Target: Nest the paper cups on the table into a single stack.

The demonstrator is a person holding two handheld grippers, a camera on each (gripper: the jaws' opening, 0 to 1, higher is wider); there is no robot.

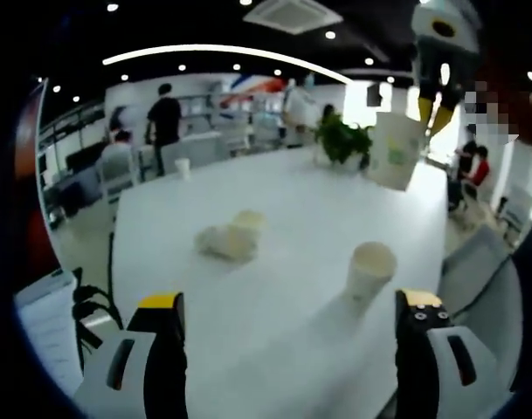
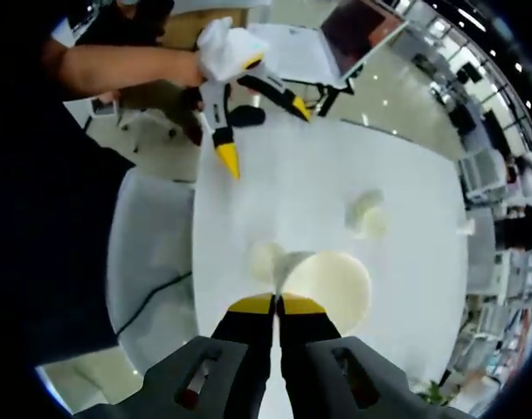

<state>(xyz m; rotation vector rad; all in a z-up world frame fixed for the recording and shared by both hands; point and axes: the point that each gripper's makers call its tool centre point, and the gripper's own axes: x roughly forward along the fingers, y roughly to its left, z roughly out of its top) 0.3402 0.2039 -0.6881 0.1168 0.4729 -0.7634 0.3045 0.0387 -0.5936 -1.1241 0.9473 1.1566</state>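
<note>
In the left gripper view the left tool (image 1: 287, 319) rises from the bottom with its yellow-tipped jaws spread wide and nothing between them, over a long white desk (image 1: 318, 227); a single paper cup (image 1: 369, 271) stands upright on the desk just ahead of the right-hand jaw, and farther up the desk lies a toppled pair of cups (image 1: 231, 237) on their sides, touching one another; another small cup (image 1: 183, 167) stands near the far left edge, and a potted plant (image 1: 342, 140) sits toward the far end; at the upper right of this view the right tool (image 1: 431, 112) hangs above the desk with a lifted cup (image 1: 395, 150) pinched by its rim, the cup tilted and clear of the surface; in the right gripper view that tool's (image 2: 276, 303) jaws are pressed together on the rim of the same cup (image 2: 331, 284), whose open mouth faces the camera (the wall of the cup sits between the yellow tips); below it on the desk (image 2: 353, 175) the upright cup (image 2: 267, 259) shows just beside the held one, the toppled pair (image 2: 368, 214) lies farther off, and the left tool (image 2: 261, 127) comes in from the top, jaws apart, held in a hand (image 2: 224, 42); people stand and sit in the office beyond.
</note>
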